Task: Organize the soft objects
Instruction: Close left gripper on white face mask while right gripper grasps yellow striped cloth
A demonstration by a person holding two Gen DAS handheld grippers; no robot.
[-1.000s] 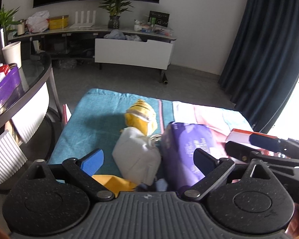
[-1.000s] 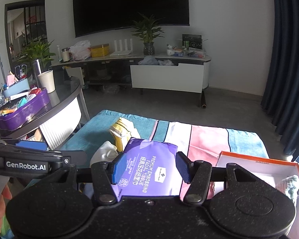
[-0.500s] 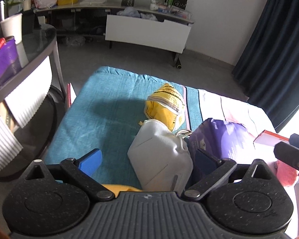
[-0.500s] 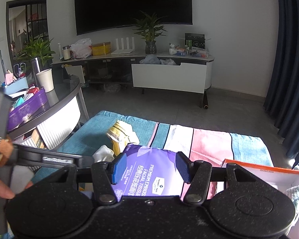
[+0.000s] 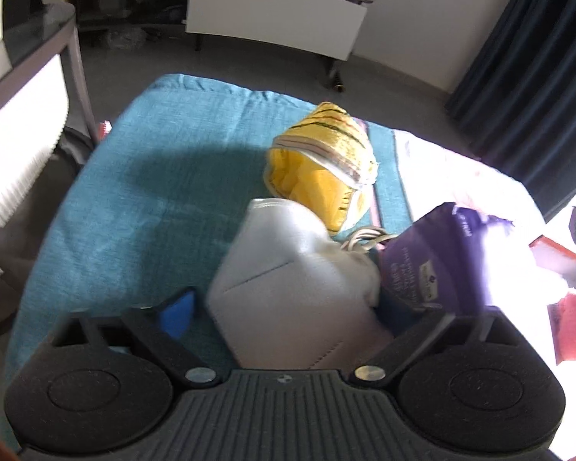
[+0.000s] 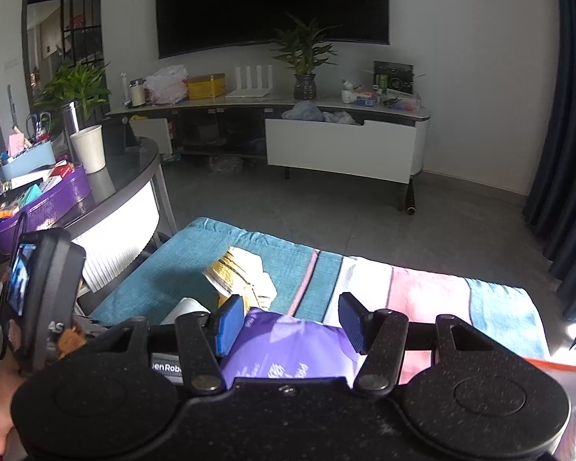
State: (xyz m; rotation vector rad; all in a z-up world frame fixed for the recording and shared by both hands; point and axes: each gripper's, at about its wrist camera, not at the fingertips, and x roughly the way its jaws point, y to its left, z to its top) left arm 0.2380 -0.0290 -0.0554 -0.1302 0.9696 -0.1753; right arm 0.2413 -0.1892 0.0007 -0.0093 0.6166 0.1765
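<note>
Striped cloth (image 5: pixel 142 176) covers the bench. My left gripper (image 5: pixel 288 307) has dropped low over its near edge since 1 second ago, when it sat higher and back. Its fingers are closing now around the white mask (image 5: pixel 288 284), which sits between them; pads not yet pressing, so no grip that I can confirm. My right gripper (image 6: pixel 290 324) stays pinched on the purple tissue pack (image 6: pixel 288 349), carried a bit toward the orange box (image 5: pixel 556 253) at the cloth's right edge. Yellow mask (image 5: pixel 322 169) lies mid-cloth, touching the white one. Judgement: 2 soft items are being handled in parallel, and the yellow one is still waiting.
</note>
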